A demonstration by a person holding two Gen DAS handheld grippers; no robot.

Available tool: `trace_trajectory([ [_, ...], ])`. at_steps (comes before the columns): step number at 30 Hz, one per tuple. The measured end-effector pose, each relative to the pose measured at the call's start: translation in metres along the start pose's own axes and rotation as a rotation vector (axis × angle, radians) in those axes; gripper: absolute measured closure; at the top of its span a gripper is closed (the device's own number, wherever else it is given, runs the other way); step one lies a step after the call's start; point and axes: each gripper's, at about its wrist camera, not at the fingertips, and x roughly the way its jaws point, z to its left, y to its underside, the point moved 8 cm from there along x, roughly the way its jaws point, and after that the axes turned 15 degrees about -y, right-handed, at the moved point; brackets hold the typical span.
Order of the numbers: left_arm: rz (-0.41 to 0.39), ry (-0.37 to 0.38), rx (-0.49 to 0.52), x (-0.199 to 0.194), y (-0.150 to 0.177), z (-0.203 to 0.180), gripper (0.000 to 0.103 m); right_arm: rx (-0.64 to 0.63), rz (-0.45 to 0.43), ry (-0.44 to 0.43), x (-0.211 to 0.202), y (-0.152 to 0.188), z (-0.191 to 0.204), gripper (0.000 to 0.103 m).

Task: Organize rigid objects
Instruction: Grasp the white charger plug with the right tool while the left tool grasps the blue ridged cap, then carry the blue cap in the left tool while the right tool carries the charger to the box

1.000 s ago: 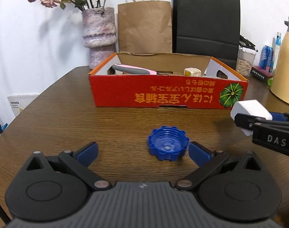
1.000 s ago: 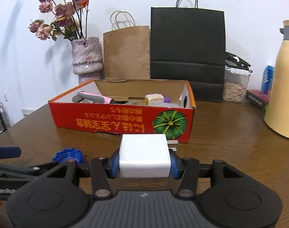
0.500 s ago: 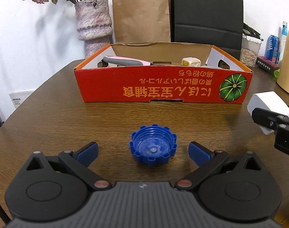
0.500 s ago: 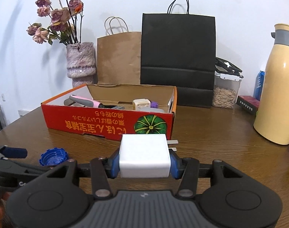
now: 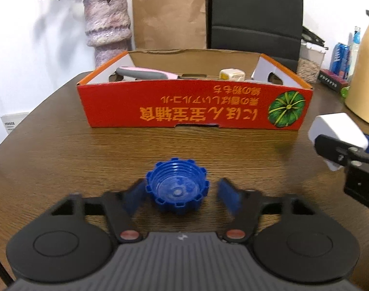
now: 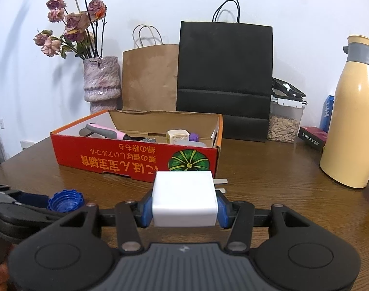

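On the wooden table stands the red cardboard box. In front of it, the left gripper has just been closing around the upturned blue cap, right pad not yet touching. The right gripper clamps the white charger.

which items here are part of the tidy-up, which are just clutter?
In the job: blue cap between the closing left gripper jaws; white charger in the right gripper; red box.

Lying about: vase, paper bags, yellow jug, seed tub.
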Motion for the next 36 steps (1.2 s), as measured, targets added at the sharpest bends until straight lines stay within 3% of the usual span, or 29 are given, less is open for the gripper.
trace_trajectory([
  [16, -0.082, 0.021, -0.005, -0.018, -0.010, 0.000, 0.049, -0.003, -0.053, 0.002, -0.007, -0.006, 0.002, 0.054],
  [26, -0.168, -0.012, -0.026, -0.031, -0.030, 0.009, 0.049, 0.011, -0.118, 0.000, -0.009, -0.017, 0.007, 0.054],
  [36, -0.193, -0.038, -0.085, -0.023, -0.056, 0.024, 0.049, -0.008, -0.171, 0.006, -0.002, -0.028, 0.017, 0.054],
])
